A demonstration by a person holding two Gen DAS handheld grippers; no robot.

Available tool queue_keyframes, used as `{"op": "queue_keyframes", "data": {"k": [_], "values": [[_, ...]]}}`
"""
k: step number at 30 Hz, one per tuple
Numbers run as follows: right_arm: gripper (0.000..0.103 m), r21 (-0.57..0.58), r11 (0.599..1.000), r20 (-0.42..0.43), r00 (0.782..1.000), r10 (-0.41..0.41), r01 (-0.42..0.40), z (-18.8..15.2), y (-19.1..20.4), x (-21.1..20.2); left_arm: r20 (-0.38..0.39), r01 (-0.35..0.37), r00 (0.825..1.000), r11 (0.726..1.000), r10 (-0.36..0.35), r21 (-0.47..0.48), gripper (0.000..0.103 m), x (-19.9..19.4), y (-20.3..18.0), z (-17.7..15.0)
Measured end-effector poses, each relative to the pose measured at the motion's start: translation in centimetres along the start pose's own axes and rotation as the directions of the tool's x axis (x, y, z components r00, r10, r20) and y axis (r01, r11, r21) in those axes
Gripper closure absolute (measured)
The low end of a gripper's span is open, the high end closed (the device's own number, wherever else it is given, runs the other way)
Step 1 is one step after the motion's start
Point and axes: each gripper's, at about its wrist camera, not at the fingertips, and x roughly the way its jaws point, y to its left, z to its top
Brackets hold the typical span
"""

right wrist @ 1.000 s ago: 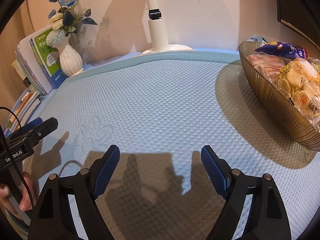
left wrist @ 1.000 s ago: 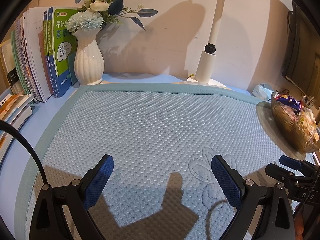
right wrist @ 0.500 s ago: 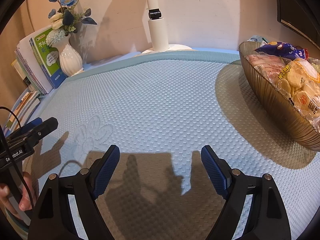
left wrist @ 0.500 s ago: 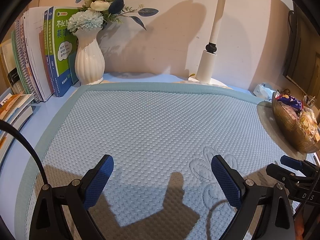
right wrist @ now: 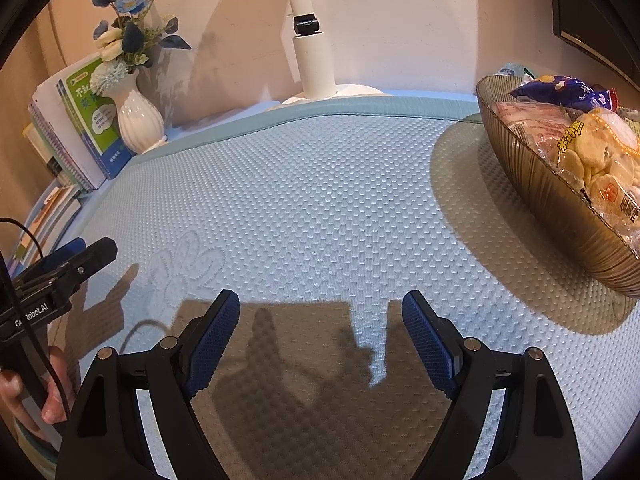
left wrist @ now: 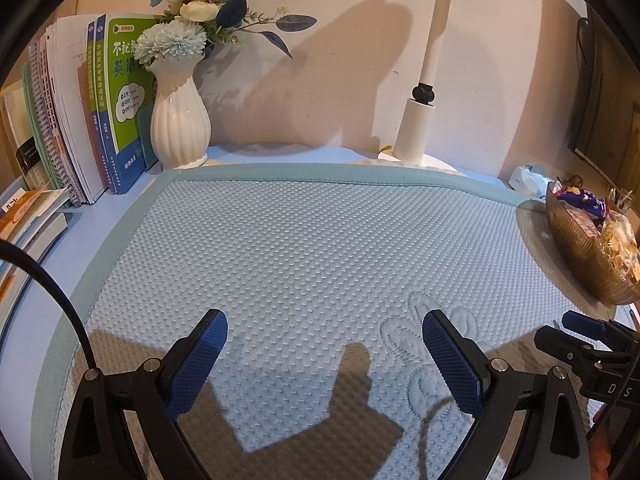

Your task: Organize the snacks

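A ribbed brown glass bowl (right wrist: 560, 216) stands at the right edge of the light blue mat (right wrist: 320, 200). It holds several snack packs: a blue wrapper (right wrist: 560, 92) on top and bags of pale round crackers (right wrist: 600, 148). The same bowl (left wrist: 580, 256) shows at the far right in the left wrist view. My right gripper (right wrist: 322, 320) hovers open over bare mat, left of the bowl, nothing between its blue pads. My left gripper (left wrist: 324, 336) is open too, over the mat's front middle, and empty.
A white vase of blue flowers (left wrist: 180, 128) and upright books (left wrist: 100, 112) stand at the back left. A white lamp base (left wrist: 416, 136) is at the back centre. A crumpled white wrapper (left wrist: 528, 180) lies behind the bowl. A hand (right wrist: 24, 392) grips the left tool's handle.
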Motion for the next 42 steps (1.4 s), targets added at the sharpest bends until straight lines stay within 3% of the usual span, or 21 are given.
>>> {"op": "queue_keyframes", "data": {"k": [11,21,26,30,34,42], "values": [[0.020,-0.003,1.000,-0.004,1.000,0.000,0.000,0.1,0.0,0.0,-0.003,0.001,1.000,1.000,-0.001,-0.013,0.006,0.1,0.5,0.2],[0.020,-0.010,0.999,-0.019,0.999,-0.044,0.044,-0.2,0.3,0.0,-0.120,-0.043,0.992,0.999,0.039,-0.031,0.006,0.7,0.8,-0.6],[0.020,-0.012,0.998,-0.036,0.998,-0.058,0.057,-1.0,0.3,-0.5,-0.128,-0.063,0.990,0.998,0.060,-0.020,0.006,0.3,0.7,-1.2],[0.020,-0.005,0.998,-0.030,0.998,-0.064,0.063,-1.3,0.2,-0.9,-0.195,-0.072,0.979,0.997,0.065,-0.028,0.006,1.1,1.1,-1.7],[0.020,-0.005,0.997,-0.030,0.996,-0.080,0.080,-1.2,0.1,-0.8,-0.202,-0.068,0.978,0.996,0.053,-0.065,0.006,1.3,1.7,-1.7],[0.019,-0.014,0.995,-0.062,0.993,-0.099,0.098,-1.1,0.2,-0.2,-0.228,-0.096,0.969,0.995,0.093,-0.001,0.000,1.8,0.8,-1.9]]}}
